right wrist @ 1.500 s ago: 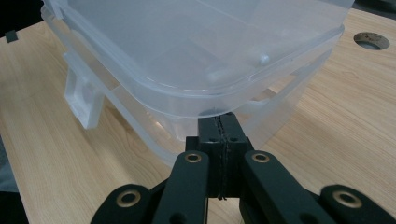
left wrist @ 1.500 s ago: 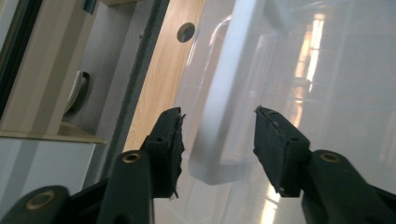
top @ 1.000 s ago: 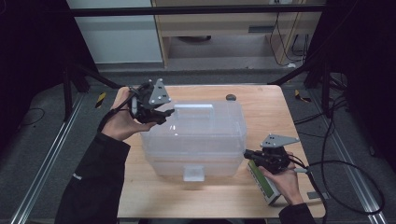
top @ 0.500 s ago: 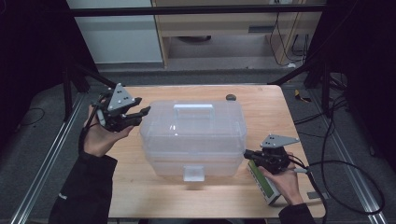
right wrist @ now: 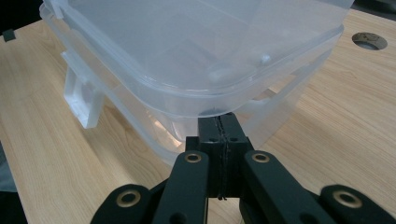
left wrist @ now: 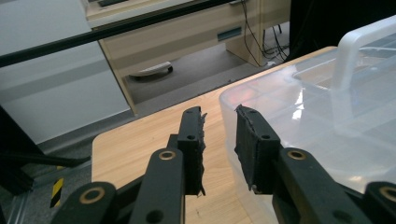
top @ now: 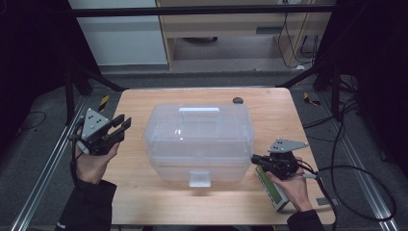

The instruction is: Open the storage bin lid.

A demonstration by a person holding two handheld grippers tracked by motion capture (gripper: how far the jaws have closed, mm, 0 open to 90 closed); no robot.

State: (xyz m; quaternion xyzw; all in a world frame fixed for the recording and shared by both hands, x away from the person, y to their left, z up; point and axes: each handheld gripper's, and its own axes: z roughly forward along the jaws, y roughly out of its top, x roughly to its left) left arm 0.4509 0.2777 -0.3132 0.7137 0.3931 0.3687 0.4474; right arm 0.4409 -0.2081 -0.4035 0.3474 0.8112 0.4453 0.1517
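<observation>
Left gripper (top: 120, 126) fingers closing beside the clear box (top: 198, 139).

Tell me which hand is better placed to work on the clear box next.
Probably the right: its tool, jaws shut, tips touch the clear box under the lid rim. The left tool stands apart beside it, jaws just closing on nothing.

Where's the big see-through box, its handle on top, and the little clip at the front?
Clear plastic box (top: 168, 126), high view, bare left part of its lid.
Handle (top: 199, 111), high view, middle of the bar.
Front latch (top: 199, 178), high view, centre of the flap.
</observation>
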